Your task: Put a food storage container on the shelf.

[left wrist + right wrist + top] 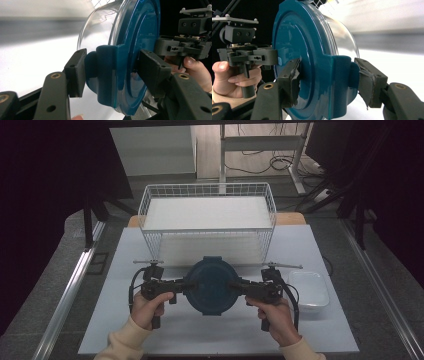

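A round clear container with a dark blue lid [211, 284] sits at the table's middle, lid facing up. My left gripper [189, 286] holds its left side and my right gripper [234, 288] its right side. In the left gripper view, the left gripper [112, 72] is shut across a blue latch tab [106, 75], one pad on the tab and the other on the lid top. In the right gripper view, the right gripper [330, 82] is shut across the opposite latch tab [339, 80]. I cannot tell whether the container rests on the table or is lifted.
A white wire basket [207, 190] stands just behind the container. A small white rectangular tub [308, 291] lies to the right of my right hand. The pale table [200, 335] ends close to the person, and its sides drop to grey floor.
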Demonstrator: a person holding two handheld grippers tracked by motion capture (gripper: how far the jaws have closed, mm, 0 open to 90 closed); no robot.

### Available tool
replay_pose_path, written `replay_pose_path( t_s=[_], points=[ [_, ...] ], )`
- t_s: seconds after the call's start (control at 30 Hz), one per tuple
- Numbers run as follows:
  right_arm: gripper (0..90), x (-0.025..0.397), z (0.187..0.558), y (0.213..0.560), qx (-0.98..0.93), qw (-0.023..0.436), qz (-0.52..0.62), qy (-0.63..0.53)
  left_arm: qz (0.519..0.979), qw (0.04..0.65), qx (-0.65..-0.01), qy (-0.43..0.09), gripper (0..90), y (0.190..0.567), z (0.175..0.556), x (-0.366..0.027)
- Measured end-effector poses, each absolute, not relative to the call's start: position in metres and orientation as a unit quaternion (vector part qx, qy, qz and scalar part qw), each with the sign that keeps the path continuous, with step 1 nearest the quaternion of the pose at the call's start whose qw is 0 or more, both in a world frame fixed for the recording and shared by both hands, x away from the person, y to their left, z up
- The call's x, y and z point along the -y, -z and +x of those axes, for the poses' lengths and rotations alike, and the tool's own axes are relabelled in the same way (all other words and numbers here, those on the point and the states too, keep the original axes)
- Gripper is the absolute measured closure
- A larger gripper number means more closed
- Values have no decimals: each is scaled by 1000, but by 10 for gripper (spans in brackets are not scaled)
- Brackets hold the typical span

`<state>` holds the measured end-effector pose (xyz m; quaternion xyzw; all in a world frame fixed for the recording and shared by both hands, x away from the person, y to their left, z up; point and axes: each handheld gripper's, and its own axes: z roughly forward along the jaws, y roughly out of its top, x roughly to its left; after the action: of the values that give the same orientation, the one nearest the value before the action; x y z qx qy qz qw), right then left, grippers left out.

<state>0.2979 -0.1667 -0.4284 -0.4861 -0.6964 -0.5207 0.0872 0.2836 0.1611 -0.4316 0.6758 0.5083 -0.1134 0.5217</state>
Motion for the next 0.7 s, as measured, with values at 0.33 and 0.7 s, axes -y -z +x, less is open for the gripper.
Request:
replay_pose_path(
  t_s=[0.33, 0.7],
  points=[
    [405, 160, 310, 409, 702, 78, -480, 520, 671, 531, -506, 110, 420, 418, 294, -167],
    [405, 157, 320, 385, 708, 66, -472, 521, 670, 540, -499, 103, 420, 398, 303, -169]
  ],
)
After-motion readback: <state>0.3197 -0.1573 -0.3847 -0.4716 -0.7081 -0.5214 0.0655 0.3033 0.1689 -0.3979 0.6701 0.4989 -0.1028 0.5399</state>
